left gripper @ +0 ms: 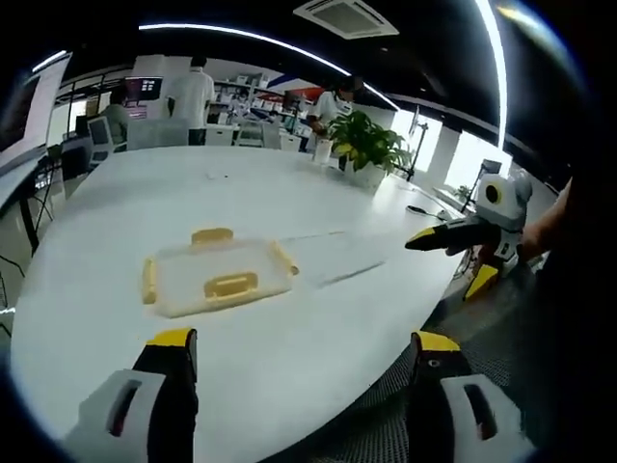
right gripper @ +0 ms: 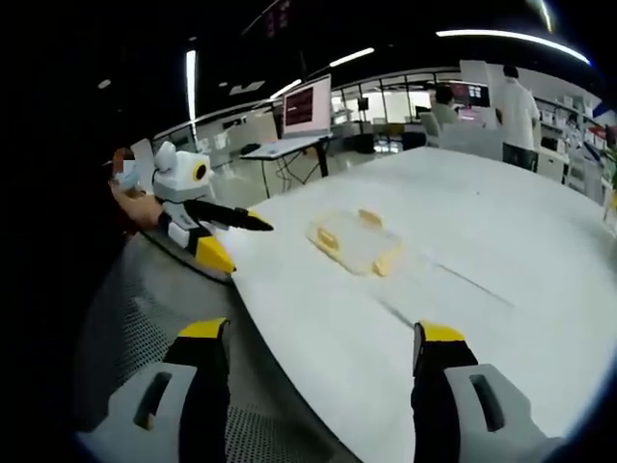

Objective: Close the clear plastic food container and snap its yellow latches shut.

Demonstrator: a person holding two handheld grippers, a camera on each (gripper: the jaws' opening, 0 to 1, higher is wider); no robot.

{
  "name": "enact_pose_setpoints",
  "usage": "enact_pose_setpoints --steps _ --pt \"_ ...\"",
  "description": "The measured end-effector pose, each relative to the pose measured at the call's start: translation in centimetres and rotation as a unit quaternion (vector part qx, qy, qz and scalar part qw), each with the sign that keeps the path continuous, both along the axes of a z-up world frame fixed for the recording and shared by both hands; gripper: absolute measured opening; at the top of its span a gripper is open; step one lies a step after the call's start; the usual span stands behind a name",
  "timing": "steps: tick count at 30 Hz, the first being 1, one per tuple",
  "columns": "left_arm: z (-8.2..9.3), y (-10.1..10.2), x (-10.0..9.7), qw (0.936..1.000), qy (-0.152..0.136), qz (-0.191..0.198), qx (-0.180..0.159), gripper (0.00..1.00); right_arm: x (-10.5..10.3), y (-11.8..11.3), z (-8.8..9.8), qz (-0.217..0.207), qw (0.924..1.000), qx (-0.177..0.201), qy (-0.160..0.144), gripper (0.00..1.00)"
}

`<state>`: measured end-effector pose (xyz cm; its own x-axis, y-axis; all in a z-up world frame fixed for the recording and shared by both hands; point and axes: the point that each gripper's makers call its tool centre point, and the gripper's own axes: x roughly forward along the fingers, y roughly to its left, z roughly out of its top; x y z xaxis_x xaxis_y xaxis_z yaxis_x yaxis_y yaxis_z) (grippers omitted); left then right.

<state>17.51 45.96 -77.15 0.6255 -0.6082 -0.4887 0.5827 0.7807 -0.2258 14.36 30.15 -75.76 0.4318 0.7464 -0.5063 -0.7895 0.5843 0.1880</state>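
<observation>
Container (left gripper: pixel 218 277) w/ yellow latches (left gripper: pixel 230 285) lies ahead of left tool (left gripper: pixel 299 362) on white worktop (left gripper: pixel 289 193), office behind; contents unclear. Left and right tool (right gripper: pixel 323 352) jaws apart, holding nothing.

Left gripper (left gripper: pixel 301 352): black jaws, yellow tips, grey slotted plastic bases. Right gripper (right gripper: pixel 322 347): same build. Seen from opposite view, each has a white body with yellow trim.

Both views look from the edge of the round white table (left gripper: pixel 289 203), held off the top, facing inward from opposite sides; they share the clear plastic yellow-latched container (left gripper: pixel 217 278) mid-table, not close.
</observation>
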Motion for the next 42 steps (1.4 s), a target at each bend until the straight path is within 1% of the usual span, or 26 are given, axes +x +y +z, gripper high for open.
enact_pose_setpoints --steps 1,2,4,5,6,7,8,9,10,11,12,13,14,15,18,19,21,22,25,27,28,29,31,32,36,42 --pt "-0.1 0.0 0.0 1.0 0.003 -0.001 -0.001 0.95 0.0 0.0 0.0 0.001 1.0 0.001 0.005 0.77" --pt "-0.2 -0.2 -0.3 0.9999 0.01 -0.006 -0.003 0.95 0.0 0.0 0.0 0.0 0.9999 0.005 0.009 0.79" --pt "-0.2 -0.5 -0.5 0.9998 0.009 -0.02 0.002 0.96 0.2 0.1 0.3 0.006 1.0 0.006 0.0 0.86" --pt "-0.1 -0.5 -0.5 0.9998 0.007 -0.02 0.0 0.98 0.3 0.1 0.1 0.009 0.9999 0.005 0.002 0.9" --pt "0.0 -0.7 -0.5 0.9997 0.006 -0.023 -0.004 0.98 -0.2 -0.1 -0.7 0.022 0.9992 -0.012 0.031 0.93" --pt "0.2 -0.6 -0.5 0.9996 0.002 -0.027 -0.007 0.98 -0.3 -0.3 -1.0 0.023 0.9988 -0.021 0.038 0.91" --pt "0.5 -0.8 -0.4 0.9993 0.0 -0.033 -0.019 0.99 -0.4 -0.5 -1.3 0.035 0.9977 -0.03 0.05 0.88" --pt "1.1 -1.3 -0.6 0.9979 0.013 -0.031 -0.056 0.99 -0.2 -0.5 -1.1 0.043 0.9977 -0.031 0.042 0.86" --pt "1.4 -1.2 -0.5 0.9975 0.011 -0.027 -0.065 0.99 0.0 -0.3 -0.5 0.047 0.9982 -0.015 0.035 0.88" --pt "1.5 -1.0 -0.4 0.9979 0.004 -0.032 -0.055 0.99 0.0 0.1 -0.1 0.05 0.9982 -0.003 0.034 0.91" --pt "1.6 -1.0 -0.5 0.9981 0.001 -0.04 -0.048 0.99 0.1 0.4 0.4 0.054 0.9984 0.001 0.015 0.95" --pt "1.7 -0.8 -0.5 0.9982 -0.009 -0.049 -0.034 0.99 0.0 0.6 0.6 0.067 0.9977 -0.003 -0.002 0.98" --pt "1.9 -0.9 -0.5 0.9979 -0.018 -0.055 -0.03 0.99 -0.3 0.6 0.4 0.08 0.9964 -0.02 -0.017 1.0" --pt "1.9 -1.0 -0.6 0.9978 -0.014 -0.057 -0.033 0.99 -0.8 0.6 0.2 0.091 0.9952 -0.032 -0.017 1.0" --pt "1.6 -1.3 -1.0 0.9971 -0.011 -0.07 -0.028 0.99 -1.0 0.8 0.1 0.094 0.9949 -0.029 -0.02 1.0" --pt "1.5 -1.5 -1.1 0.9967 -0.007 -0.073 -0.033 0.99 -0.9 0.8 0.1 0.093 0.9951 -0.027 -0.02 1.0" --pt "1.6 -1.7 -1.2 0.9959 0.012 -0.067 -0.059 0.99 -0.4 0.8 0.6 0.079 0.9967 -0.011 -0.018 1.0" --pt "1.5 -1.4 -0.8 0.9963 0.012 -0.063 -0.058 0.99 0.1 0.5 0.7 0.072 0.9971 -0.014 -0.024 1.0" --pt "1.6 -1.1 -0.5 0.9961 0.019 -0.059 -0.063 0.99 0.8 0.3 1.1 0.055 0.9983 -0.005 -0.016 0.95" --pt "1.5 -1.0 -0.4 0.9963 0.022 -0.06 -0.057 0.98 1.5 0.1 1.4 0.043 0.9988 -0.006 -0.023 0.93" --pt "1.5 -0.9 -0.3 0.9965 0.02 -0.061 -0.054 0.96 2.0 0.1 1.6 0.03 0.9993 -0.001 -0.021 0.92" --pt "1.5 -0.9 -0.1 0.9964 0.022 -0.062 -0.054 0.94 2.4 0.1 1.7 0.012 0.9998 0.011 -0.009 0.91" --pt "1.6 -0.8 0.2 0.9964 0.028 -0.055 -0.058 0.93 3.4 0.5 2.5 -0.011 0.9987 0.049 0.002 0.92" --pt "1.8 -0.9 0.3 0.9964 0.028 -0.053 -0.06 0.93 3.8 0.6 2.7 -0.012 0.9988 0.048 -0.004 0.92" --pt "2.1 -1.2 0.5 0.9963 0.032 -0.053 -0.06 0.91 4.2 1.4 3.0 -0.001 0.9989 0.042 -0.021 0.87" --pt "2.4 -1.0 1.1 0.9962 0.035 -0.048 -0.064 0.9 4.0 2.2 3.1 0.012 0.9985 0.046 -0.026 0.83"
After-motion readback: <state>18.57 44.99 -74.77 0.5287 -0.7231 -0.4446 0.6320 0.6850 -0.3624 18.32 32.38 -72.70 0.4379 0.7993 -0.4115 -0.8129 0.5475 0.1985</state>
